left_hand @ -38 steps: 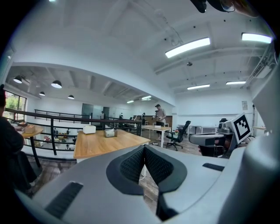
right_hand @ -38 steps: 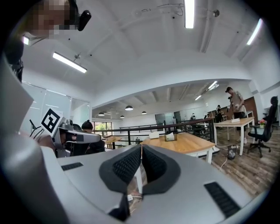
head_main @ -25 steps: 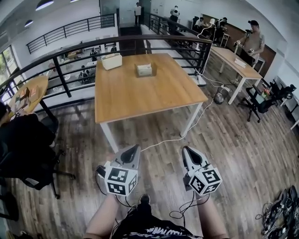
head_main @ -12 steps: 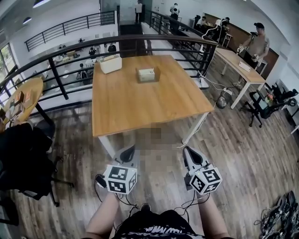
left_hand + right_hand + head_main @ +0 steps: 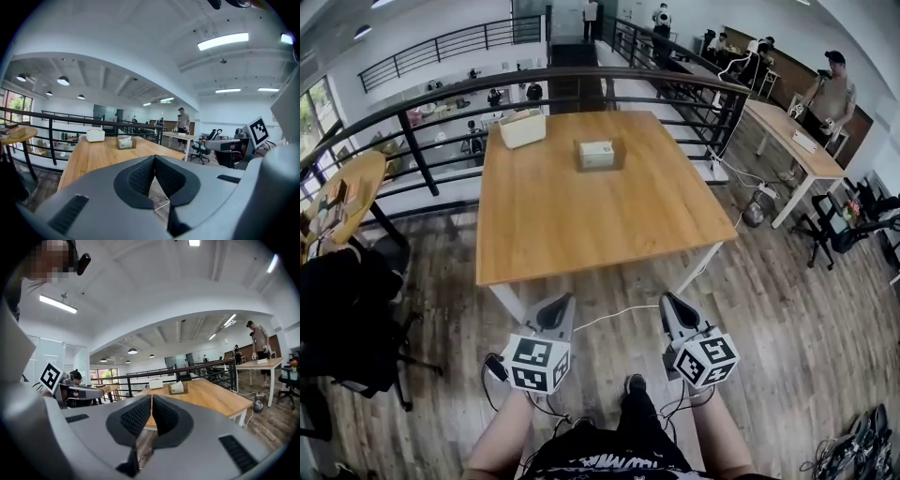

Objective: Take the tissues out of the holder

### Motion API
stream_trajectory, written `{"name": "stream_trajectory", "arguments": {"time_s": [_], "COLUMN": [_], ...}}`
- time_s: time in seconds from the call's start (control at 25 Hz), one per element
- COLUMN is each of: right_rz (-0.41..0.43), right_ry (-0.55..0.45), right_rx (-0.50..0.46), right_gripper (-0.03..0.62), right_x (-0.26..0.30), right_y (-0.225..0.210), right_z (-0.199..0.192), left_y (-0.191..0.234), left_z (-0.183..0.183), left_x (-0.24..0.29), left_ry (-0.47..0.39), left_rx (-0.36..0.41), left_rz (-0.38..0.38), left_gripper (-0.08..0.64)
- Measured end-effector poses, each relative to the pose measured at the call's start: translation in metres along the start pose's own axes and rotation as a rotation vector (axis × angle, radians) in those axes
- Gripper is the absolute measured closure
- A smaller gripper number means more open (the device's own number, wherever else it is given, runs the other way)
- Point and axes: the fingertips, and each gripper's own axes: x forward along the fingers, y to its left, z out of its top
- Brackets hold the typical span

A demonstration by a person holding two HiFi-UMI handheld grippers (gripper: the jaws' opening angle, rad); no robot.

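Observation:
A brown tissue holder (image 5: 596,155) with a white tissue sticking up stands on the far half of a wooden table (image 5: 581,225). It also shows small in the left gripper view as the holder (image 5: 124,142) and in the right gripper view as the holder (image 5: 177,388). My left gripper (image 5: 562,303) and right gripper (image 5: 672,303) hang low over the floor, short of the table's near edge. Both are shut with nothing between the pads. In their own views the left gripper (image 5: 154,157) and right gripper (image 5: 152,397) point toward the table.
A white box (image 5: 522,128) sits at the table's far left corner. A black railing (image 5: 412,141) runs behind the table. A black chair (image 5: 347,309) stands at left. A white cable (image 5: 619,311) lies on the wood floor. A person (image 5: 831,94) stands by another table at right.
The table has come nearer and lower in the head view as the person stepped toward it. Both grippers stay shut and low, side by side.

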Motion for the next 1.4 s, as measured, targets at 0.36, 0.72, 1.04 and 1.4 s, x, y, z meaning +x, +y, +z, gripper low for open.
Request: {"name": "stream_trajectory", "arguments": {"time_s": [0.36, 0.72, 1.04, 1.4], "right_rz": [0.143, 0.227, 0.29, 0.326], "right_ry": [-0.004, 0.004, 0.01, 0.032], "right_rx": [-0.021, -0.013, -0.002, 0.022], "right_gripper": [0.574, 0.574, 0.574, 0.574], "right_x": [0.085, 0.122, 0.141, 0.148], "right_y": [-0.096, -0.197, -0.251, -0.267], "right_z": [0.04, 0.062, 0.065, 0.056], "left_y": [0.002, -0.031, -0.053, -0.058], "left_z": [0.037, 0.059, 0.059, 0.058], "left_x": [0.099, 0.193, 0.237, 0.255], "left_ry": [-0.036, -0.027, -0.013, 0.003], "left_rx": [-0.013, -0.026, -0.002, -0.012], "left_rz": [0.15, 0.229, 0.288, 0.319], "left_gripper": [0.554, 0.554, 0.554, 0.554]}}
